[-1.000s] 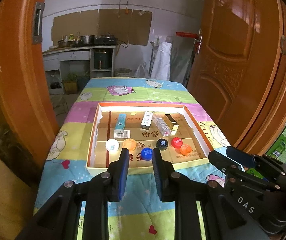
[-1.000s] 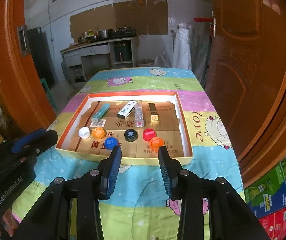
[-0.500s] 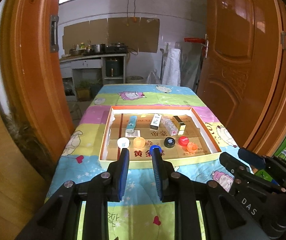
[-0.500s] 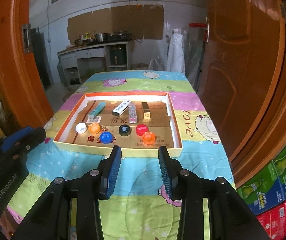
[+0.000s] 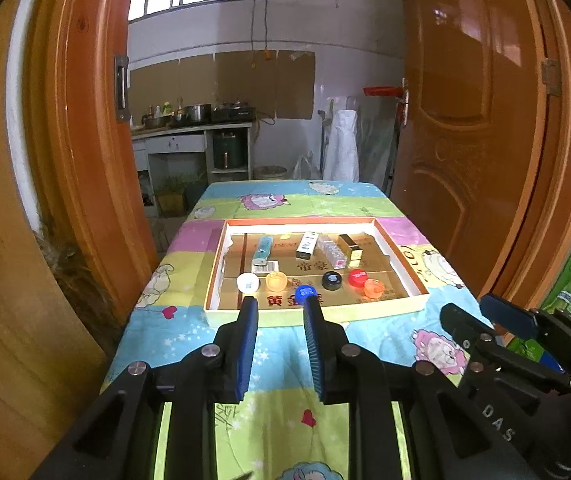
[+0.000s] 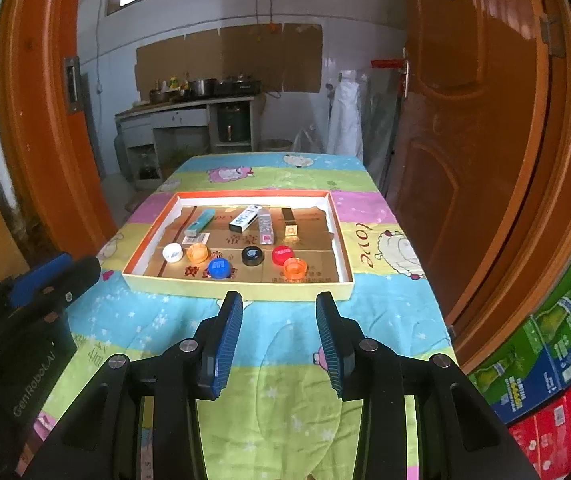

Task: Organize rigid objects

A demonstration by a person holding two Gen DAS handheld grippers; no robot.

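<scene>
Item: shallow cardboard tray (image 6: 245, 286), orange-rimmed, on a cartoon-print tablecloth (image 6: 385, 308).

Contents, far row: teal tube (image 6: 201, 222), white carton (image 6: 244, 218), clear patterned box (image 6: 264, 226), black-and-gold box (image 6: 289, 222), long axes running roughly 12 to 6 o'clock. Near row: white (image 6: 172, 252), orange (image 6: 198, 253), blue (image 6: 219, 269), black (image 6: 252, 256), red (image 6: 284, 254) and orange-red (image 6: 295, 269) bottle caps.

Left gripper (image 5: 279, 308): empty, fingers drawn to their narrowest with a gap left between. Right gripper (image 6: 279, 304): fingers parted, holding nothing.

Key relation: the tray lies at 12 o'clock from both grippers, apart from the fingertips; neither is clearly nearer.

Legible writing: "love" on the cloth; "GenRobot.AI" and "DAS" on the gripper bodies; Chinese characters on the tray floor, not reliably readable.
</scene>
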